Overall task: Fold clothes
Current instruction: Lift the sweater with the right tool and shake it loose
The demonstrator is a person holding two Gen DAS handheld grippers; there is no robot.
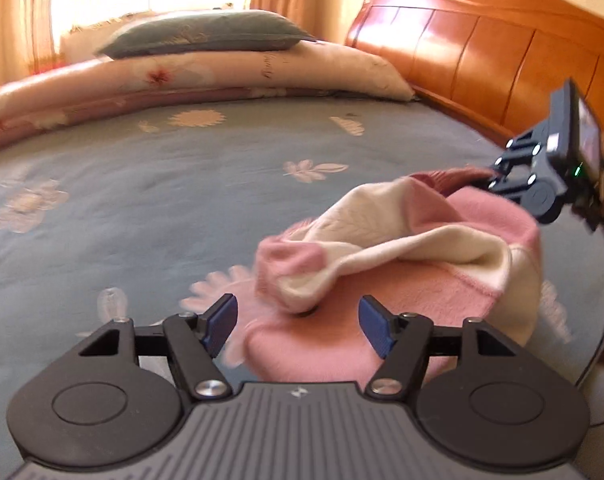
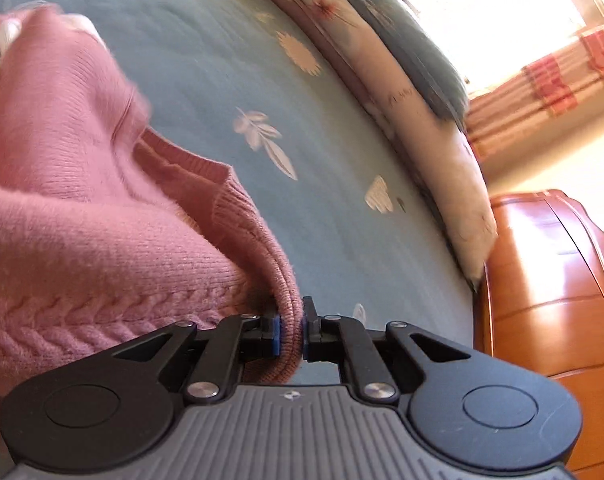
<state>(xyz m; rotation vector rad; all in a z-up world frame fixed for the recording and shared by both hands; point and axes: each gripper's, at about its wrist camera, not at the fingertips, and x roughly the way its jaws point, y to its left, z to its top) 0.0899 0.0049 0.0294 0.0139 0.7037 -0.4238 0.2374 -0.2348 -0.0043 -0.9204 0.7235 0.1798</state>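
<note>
- Pink and cream knitted sweater lies bunched on the blue-grey flowered bedspread, at the lower right of the left wrist view.
- Soft, limp and light by my judgement; it will sag, so the ribbed hem or cuffs give the surest hold.
- Its long axis seems to run from lower centre to the right edge, though the crumpling obscures it.
- Right gripper pinches that ribbed edge between its 2 pads.
- Left gripper stands wide, holding nothing, just before the cloth.
</note>
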